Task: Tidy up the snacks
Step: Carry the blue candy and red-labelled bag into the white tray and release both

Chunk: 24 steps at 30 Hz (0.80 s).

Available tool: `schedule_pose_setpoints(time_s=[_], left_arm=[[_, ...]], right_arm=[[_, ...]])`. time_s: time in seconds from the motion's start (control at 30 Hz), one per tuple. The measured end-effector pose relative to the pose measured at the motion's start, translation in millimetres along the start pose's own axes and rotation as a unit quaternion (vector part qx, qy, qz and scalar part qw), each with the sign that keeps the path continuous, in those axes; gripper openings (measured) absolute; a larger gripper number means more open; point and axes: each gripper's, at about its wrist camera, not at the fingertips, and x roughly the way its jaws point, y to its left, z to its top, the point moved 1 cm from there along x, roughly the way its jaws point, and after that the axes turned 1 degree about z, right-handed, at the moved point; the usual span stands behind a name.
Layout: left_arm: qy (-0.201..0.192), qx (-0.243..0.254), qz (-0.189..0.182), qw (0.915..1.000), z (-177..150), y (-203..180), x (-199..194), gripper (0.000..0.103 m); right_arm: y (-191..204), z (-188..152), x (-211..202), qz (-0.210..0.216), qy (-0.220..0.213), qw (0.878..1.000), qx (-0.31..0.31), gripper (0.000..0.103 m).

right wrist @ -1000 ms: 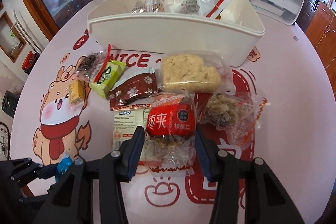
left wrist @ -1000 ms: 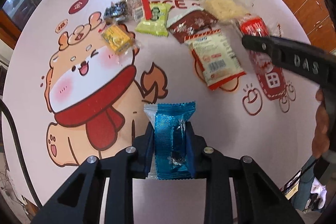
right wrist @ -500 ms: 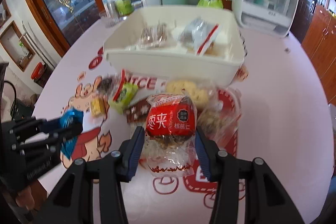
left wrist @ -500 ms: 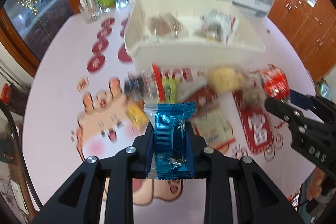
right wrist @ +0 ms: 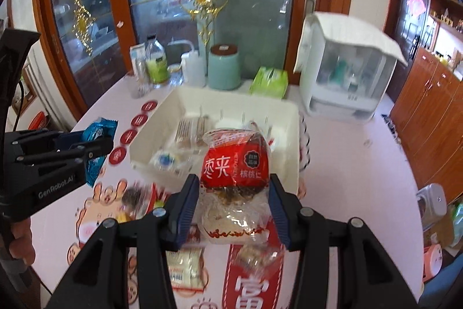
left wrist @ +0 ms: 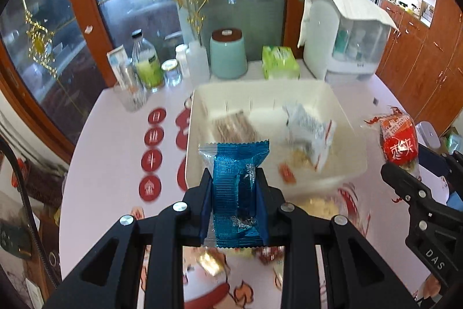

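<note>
The left hand-held gripper [left wrist: 234, 207] pinches a blue packet [left wrist: 235, 193], upright; the right hand-held gripper [right wrist: 234, 207] pinches a red-labelled bag [right wrist: 234, 181]. The white bin [right wrist: 292, 164] lies just ahead of both, its mouth open upward — the left a touch nearer, I judge.

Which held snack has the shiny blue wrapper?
The blue packet, clamped in the left hand-held gripper. The right hand-held gripper holds a red-labelled clear bag.
</note>
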Motion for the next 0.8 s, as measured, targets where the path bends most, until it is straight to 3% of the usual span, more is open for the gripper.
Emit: schedule_pose_setpoints(time_s=[0.3, 0.53, 0.8], left_arm=[[0.01, 0.012, 0.005, 0.9999, 52.9, -7.1, 46.5, 0.025], [0.047, -0.003, 0.0, 0.9989, 62.0, -3.2, 98.7, 0.025], [0.089, -0.022, -0.014, 0.9957, 53.4, 5.9, 147.4, 0.028]], right_arm=[[-16.8, 54.8, 28.2, -0.024, -0.021, 0.999, 0.019, 0.048], [-33.1, 81.0, 74.5, -0.025, 0.005, 0.998, 0.063, 0.049], [-28.5, 81.0, 130.1, -0.023, 0.052, 0.995, 0.08, 0.048]])
